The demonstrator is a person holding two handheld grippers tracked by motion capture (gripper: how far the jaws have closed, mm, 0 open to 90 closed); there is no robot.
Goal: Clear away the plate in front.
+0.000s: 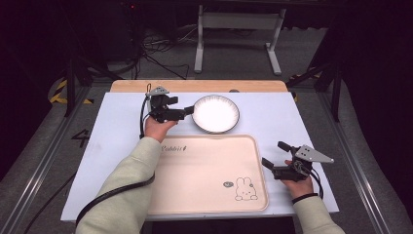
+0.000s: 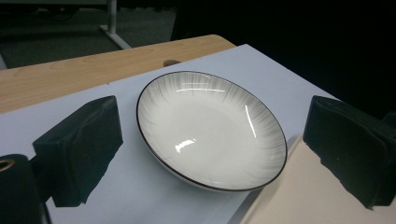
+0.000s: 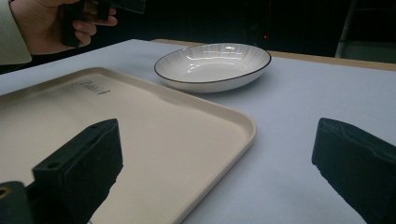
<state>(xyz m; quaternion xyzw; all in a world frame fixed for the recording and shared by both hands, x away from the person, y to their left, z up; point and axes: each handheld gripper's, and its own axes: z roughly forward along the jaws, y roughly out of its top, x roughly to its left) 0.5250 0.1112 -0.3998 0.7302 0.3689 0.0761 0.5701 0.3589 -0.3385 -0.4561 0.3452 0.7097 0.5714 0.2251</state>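
The left tongs (image 1: 187,111) hover spread wide just beside the white bowl (image 1: 215,113), which sits on the table (image 1: 117,126) just beyond the beige tray (image 1: 204,170). The right tongs (image 1: 275,157) hang spread at the tray's right edge.

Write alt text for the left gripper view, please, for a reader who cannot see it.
A shallow white bowl with a thin dark rim sits on the white table cover, framed between the open black jaws of the left gripper. A beige tray edge lies at lower right.
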